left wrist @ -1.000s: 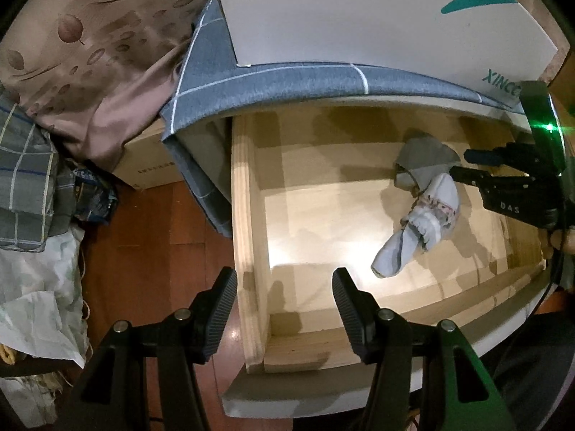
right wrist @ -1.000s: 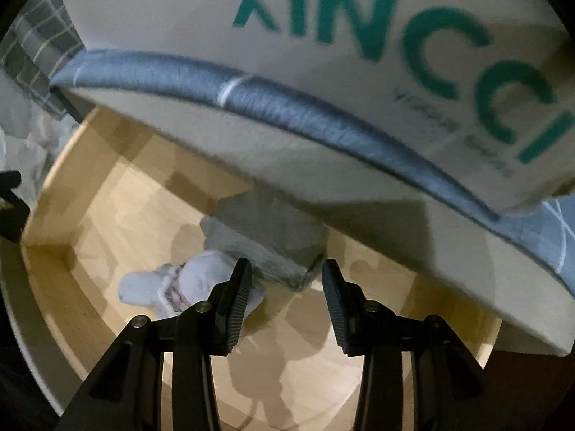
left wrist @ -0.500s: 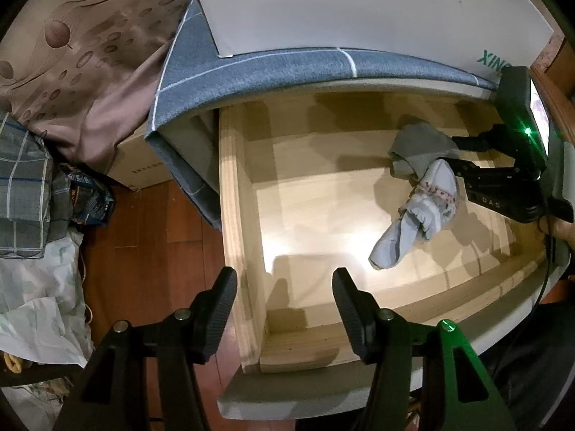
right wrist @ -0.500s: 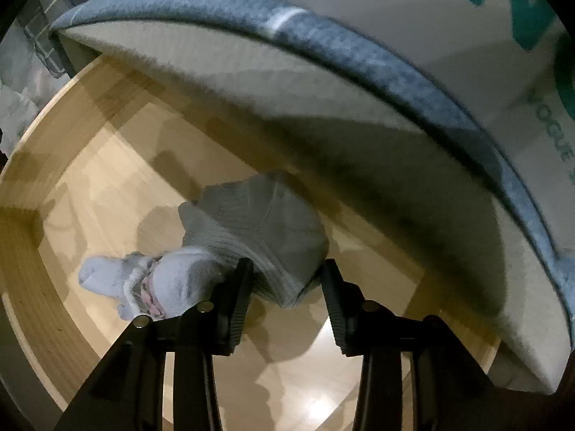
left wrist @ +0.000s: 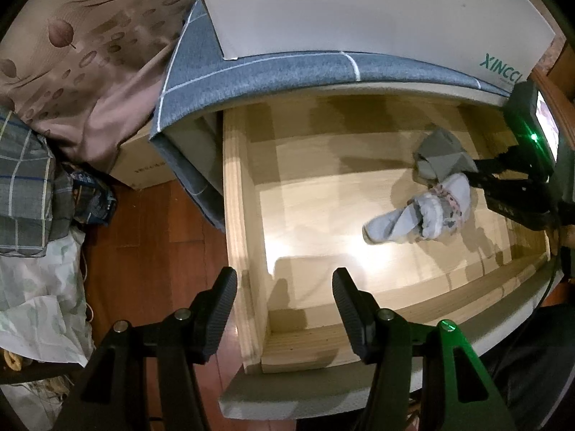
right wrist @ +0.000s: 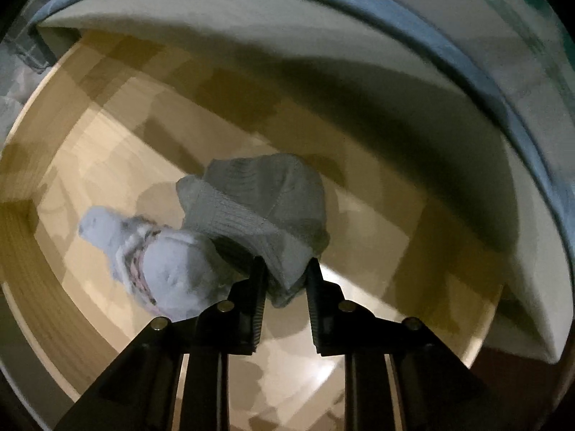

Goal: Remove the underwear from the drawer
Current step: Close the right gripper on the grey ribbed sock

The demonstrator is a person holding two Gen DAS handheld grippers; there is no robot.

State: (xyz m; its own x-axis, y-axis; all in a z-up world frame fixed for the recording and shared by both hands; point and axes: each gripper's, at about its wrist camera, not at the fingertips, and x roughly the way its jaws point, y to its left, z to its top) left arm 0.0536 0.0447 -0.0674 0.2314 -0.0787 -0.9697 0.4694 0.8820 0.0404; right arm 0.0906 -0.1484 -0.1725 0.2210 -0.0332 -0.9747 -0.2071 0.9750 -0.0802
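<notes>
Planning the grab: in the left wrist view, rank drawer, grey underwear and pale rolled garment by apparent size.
1. Drawer, far the largest.
2 and 3. Grey underwear and pale rolled garment: too alike to rank; the right tongs cover part of both.

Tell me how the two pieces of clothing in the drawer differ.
The grey ribbed garment is darker and plain; the pale blue garment is lighter, with a pinkish patterned band. The grey one lies nearer the drawer's back, the pale blue one nearer its front. An edge of the grey one sits between the right gripper's fingers; the pale blue one is beside them, ungripped. Both lie crumpled on the wooden drawer floor, touching.
</notes>
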